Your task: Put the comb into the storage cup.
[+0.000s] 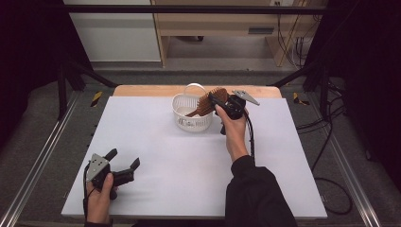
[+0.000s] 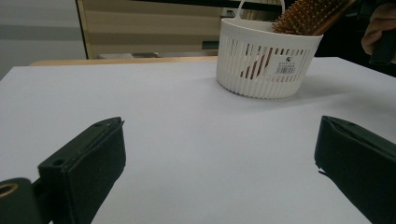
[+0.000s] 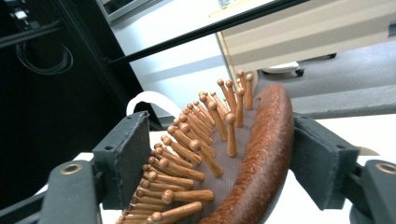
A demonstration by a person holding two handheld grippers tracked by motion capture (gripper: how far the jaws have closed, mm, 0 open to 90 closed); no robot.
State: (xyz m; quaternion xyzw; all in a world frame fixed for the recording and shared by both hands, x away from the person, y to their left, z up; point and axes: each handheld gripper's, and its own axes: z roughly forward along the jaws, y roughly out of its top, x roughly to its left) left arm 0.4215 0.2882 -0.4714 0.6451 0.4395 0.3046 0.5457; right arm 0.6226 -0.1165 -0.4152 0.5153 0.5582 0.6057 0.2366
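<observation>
Your left tongs (image 1: 124, 164) are resting wide open and empty on the near-left tabletop (image 1: 165, 156). Farther off, the wooden hairbrush (image 1: 206, 102) is standing in the white basket (image 1: 185, 113), its long axis tilting, head up toward your right tongs (image 3: 217, 154). Those tongs are bracketing the head partly open: one pad touching the brush's back, the other beside the bristle tips, contact unclear. The handle is sitting hidden inside the basket.

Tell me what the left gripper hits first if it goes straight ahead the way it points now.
Probably the white basket holding the brush. In the left gripper view, bare table lies between the open jaws, with the basket a little right of centre, so a pass on its left is possible.
</observation>
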